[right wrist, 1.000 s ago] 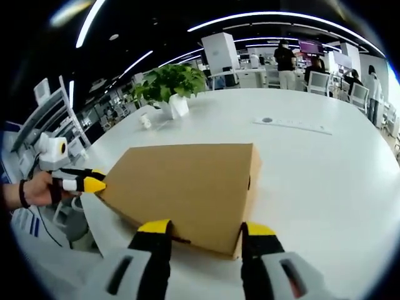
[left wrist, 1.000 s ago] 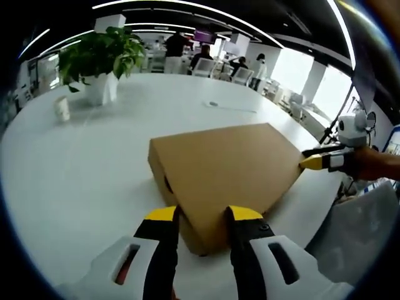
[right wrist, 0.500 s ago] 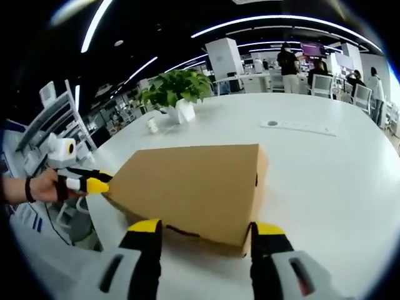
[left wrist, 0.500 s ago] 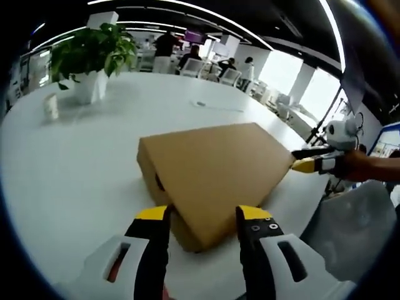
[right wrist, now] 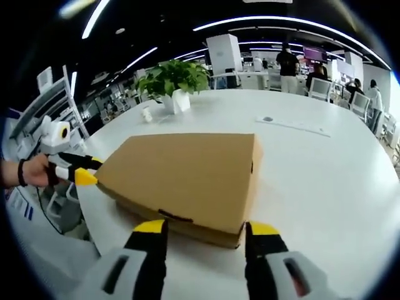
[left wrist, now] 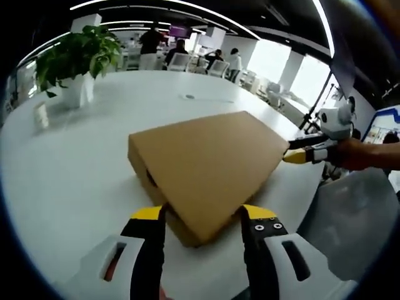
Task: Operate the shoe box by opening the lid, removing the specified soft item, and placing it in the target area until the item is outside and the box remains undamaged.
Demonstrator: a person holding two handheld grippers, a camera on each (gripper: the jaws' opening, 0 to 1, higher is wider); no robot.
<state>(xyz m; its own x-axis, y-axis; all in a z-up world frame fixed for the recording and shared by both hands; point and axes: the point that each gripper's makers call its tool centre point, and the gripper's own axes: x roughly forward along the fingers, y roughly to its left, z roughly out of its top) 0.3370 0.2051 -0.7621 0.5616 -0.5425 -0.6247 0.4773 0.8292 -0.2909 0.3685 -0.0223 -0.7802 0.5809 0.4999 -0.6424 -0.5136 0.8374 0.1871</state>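
Since the shoe box (left wrist: 209,169) lying shut on the white worktop (left wrist: 75,162) looks like light, thin, easily dented cardboard, the left tool (left wrist: 204,215) and right tool (right wrist: 202,229), both open astride opposite corners, should lift its lid edge gently.

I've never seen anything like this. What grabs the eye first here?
A closed brown shoe box lies on a big white table, with a gripper at each of two corners. The left gripper straddles one corner with its yellow-tipped jaws apart; the right gripper does the same at another. Farther back stands a potted plant.
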